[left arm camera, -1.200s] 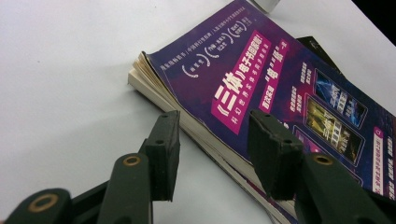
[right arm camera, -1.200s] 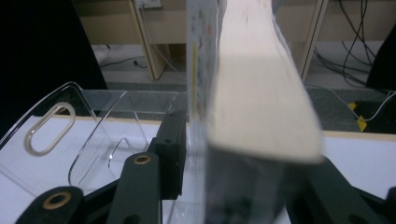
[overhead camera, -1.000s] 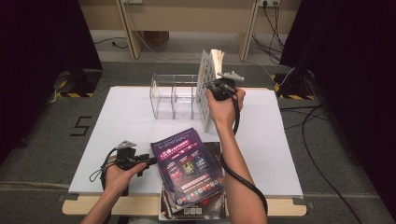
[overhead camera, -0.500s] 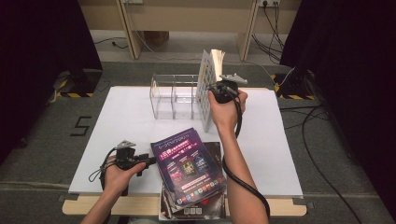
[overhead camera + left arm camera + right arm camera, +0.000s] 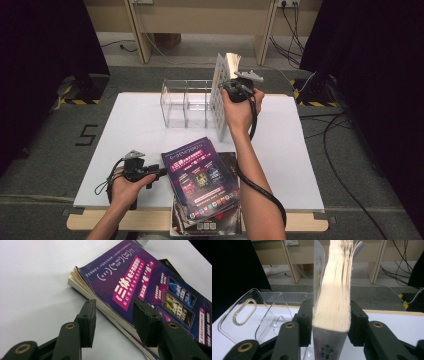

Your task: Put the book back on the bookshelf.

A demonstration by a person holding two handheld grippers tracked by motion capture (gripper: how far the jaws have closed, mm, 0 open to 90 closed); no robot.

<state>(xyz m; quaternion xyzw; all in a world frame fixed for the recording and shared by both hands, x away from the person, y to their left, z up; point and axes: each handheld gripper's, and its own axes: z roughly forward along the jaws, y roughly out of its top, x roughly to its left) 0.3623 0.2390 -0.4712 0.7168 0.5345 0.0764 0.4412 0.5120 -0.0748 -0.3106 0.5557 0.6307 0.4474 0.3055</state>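
A thick white-covered book (image 5: 219, 95) stands upright on the table at the right end of a clear acrylic rack (image 5: 185, 102). My right gripper (image 5: 229, 91) grips its top; in the right gripper view the jaws have just been closing and both pads press the page block (image 5: 334, 302). My left gripper (image 5: 159, 172) lies low near the front edge, open, pointing at a purple magazine (image 5: 202, 175). In the left gripper view its jaws (image 5: 113, 315) stand apart at the magazine's (image 5: 150, 290) spine edge, one over the cover, one over the bare table.
The purple magazine tops a stack of dark magazines (image 5: 232, 220) that overhangs the front edge of the white table (image 5: 310, 165). The rack (image 5: 262, 312) has several empty compartments. Wooden furniture legs and cables stand on the floor behind.
The right hand and the upright book have shifted very slightly beside the rack. The left hand and the magazine stack have kept still.
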